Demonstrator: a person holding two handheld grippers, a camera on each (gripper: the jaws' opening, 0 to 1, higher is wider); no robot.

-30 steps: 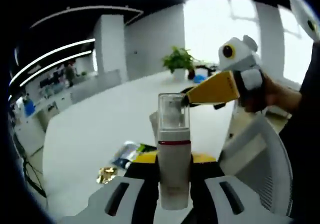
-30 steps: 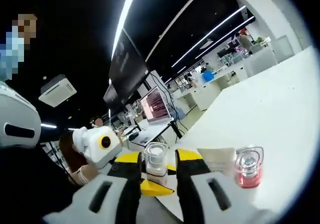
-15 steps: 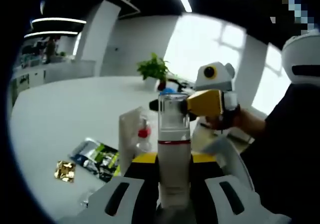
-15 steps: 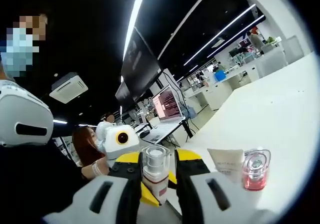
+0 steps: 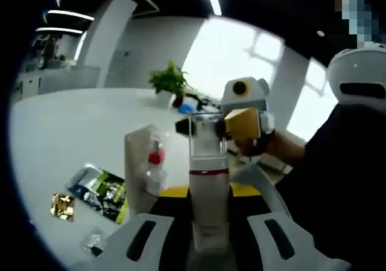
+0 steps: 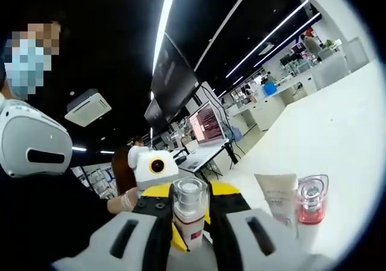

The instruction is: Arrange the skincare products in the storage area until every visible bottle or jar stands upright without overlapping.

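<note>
White tube [image 6: 278,197] nearer now, pump bottle [image 5: 208,189] gripped, labels unreadable

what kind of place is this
Most likely an open-plan office or lab: a long white table, a lit computer monitor on a desk, rows of linear ceiling lights, and a green potted plant near large windows.
</note>
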